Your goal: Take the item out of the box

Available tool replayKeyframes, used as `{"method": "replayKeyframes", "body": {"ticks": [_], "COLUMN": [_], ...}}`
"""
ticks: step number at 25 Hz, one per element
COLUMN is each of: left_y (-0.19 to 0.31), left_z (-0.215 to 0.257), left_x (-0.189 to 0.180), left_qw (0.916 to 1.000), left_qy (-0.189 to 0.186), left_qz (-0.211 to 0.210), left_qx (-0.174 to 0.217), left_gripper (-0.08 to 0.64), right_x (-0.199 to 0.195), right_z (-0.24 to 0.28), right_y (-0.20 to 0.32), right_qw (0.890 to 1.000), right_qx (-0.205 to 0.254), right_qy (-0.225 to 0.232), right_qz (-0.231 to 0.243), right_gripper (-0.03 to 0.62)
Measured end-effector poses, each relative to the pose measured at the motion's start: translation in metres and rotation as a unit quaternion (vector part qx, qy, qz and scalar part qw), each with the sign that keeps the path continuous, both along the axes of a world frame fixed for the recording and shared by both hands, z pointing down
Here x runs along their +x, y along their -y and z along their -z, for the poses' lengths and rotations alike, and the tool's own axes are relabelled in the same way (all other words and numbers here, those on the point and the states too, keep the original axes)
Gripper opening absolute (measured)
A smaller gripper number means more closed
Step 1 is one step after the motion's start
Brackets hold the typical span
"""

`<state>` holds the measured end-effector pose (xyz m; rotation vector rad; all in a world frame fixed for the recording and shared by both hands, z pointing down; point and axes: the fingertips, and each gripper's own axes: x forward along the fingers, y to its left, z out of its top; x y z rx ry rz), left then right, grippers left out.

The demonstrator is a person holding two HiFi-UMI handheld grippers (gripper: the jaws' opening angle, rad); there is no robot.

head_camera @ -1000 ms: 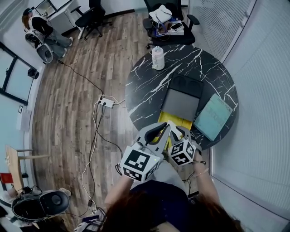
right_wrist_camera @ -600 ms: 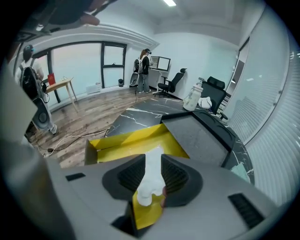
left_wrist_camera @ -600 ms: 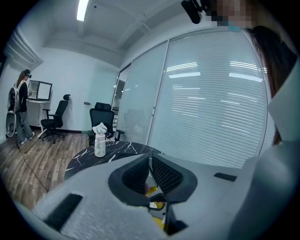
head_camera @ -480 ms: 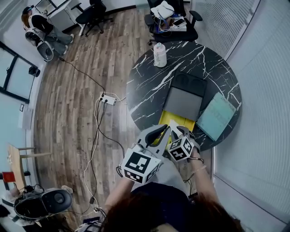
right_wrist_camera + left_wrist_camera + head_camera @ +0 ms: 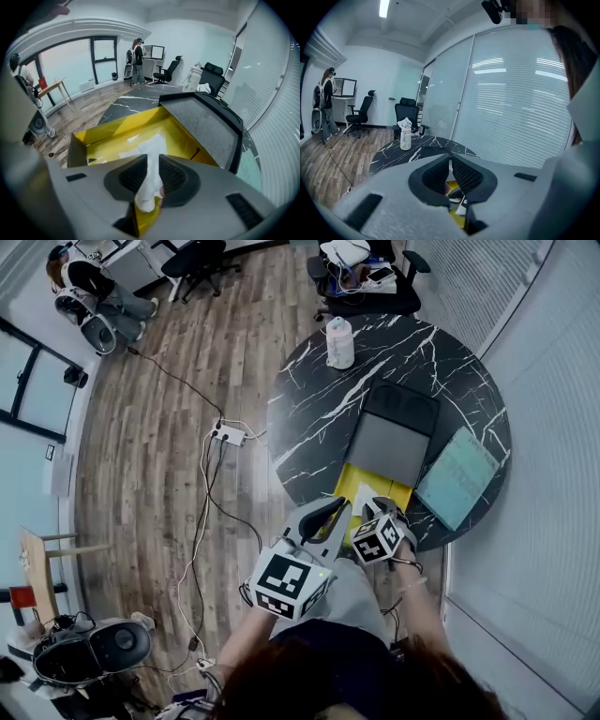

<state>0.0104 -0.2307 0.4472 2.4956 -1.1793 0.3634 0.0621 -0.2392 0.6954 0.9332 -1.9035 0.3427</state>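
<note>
An open yellow box (image 5: pixel 360 484) (image 5: pixel 123 136) sits at the near edge of the round black marble table (image 5: pixel 309 418). Its grey-lined lid (image 5: pixel 382 448) (image 5: pixel 206 119) lies folded back behind it. A white, paper-like item (image 5: pixel 153 146) lies inside the box, and my right gripper (image 5: pixel 151 159) (image 5: pixel 374 507) is shut on its near end. My left gripper (image 5: pixel 450 161) (image 5: pixel 343 506) hovers just left of the box's near corner. It is shut, with nothing between the pads.
A teal flat item (image 5: pixel 457 476) lies right of the lid. A white bottle (image 5: pixel 339 343) (image 5: pixel 406 137) stands at the table's far left edge. An office chair (image 5: pixel 370 277) stands behind the table. A power strip (image 5: pixel 225 434) and cables lie on the wooden floor to the left.
The head view has shifted a little, so the table sits slightly higher and further right. Both grippers stay at the box's near edge; the right one has edged slightly forward.
</note>
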Motion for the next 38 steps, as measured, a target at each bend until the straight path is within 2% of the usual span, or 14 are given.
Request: {"method": "replayKeyframes", "body": {"ticks": [6, 13, 24, 38], "left_y": [-0.002, -0.007, -0.030, -0.088], "left_z": [-0.006, -0.007, 0.003, 0.027], "left_x": [-0.006, -0.008, -0.008, -0.023], "left_qw": [1.0000, 1.0000, 0.9998, 0.9986], "left_qy": [0.001, -0.001, -0.008, -0.018], "left_qz": [0.004, 0.001, -0.018, -0.029], "left_qx": [-0.008, -0.009, 0.005, 0.040], "left_gripper": [0.029, 0.029, 0.029, 0.029], "right_x": [0.001, -0.001, 0.003, -0.001], "right_z": [-0.010, -0.008, 0.026, 0.079], "right_y": [0.001, -0.001, -0.014, -0.051], "right_qw": [1.000, 1.000, 0.999, 0.993], "right_qx": [-0.001, -0.007, 0.028, 0.104], "right_qy": [-0.026, -0.027, -0.015, -0.034], "right_qz": [-0.001, -0.009, -0.037, -0.034], "right_gripper": [0.061, 0.028, 0.026, 0.025]}}
